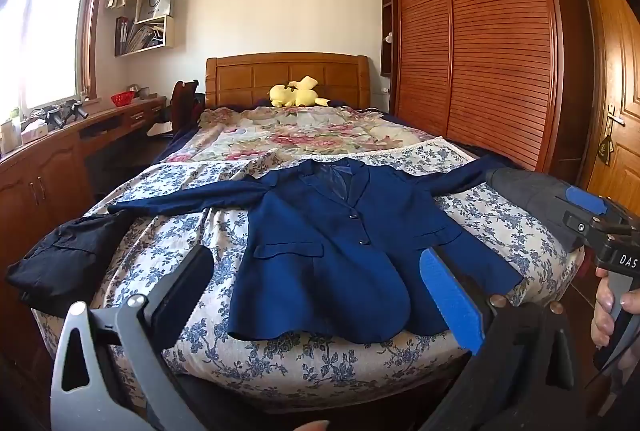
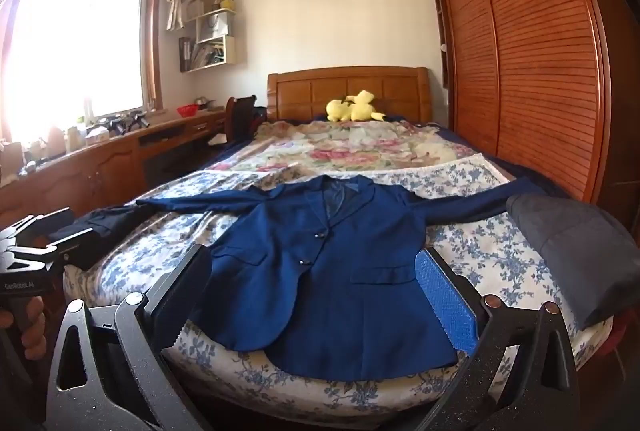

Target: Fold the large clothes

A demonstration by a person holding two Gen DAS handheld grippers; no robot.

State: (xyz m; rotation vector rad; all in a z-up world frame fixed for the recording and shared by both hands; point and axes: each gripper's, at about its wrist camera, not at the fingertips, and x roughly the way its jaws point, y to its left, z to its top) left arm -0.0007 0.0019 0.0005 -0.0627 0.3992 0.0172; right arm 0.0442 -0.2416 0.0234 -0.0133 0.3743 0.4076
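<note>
Jacket (image 1: 352, 255): flat on bed (image 1: 168, 247), front up, sleeves spread.
Left hand-held gripper (image 1: 316, 295): spread, empty, short of hem.
Right hand-held gripper (image 2: 316, 295): spread, empty.
Right view only: grey garment (image 2: 580, 255) whole.
Left view only: door (image 1: 616, 135).

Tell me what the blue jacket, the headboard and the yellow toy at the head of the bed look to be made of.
Blue jacket: woven suit cloth, matte, with a fine even weave; the lining at the collar looks shinier.
Headboard: wood, orange-brown with a glossy varnish; raised panels and grain show.
Yellow toy: plush, probably; soft rounded shape with a fuzzy, dull surface.
</note>
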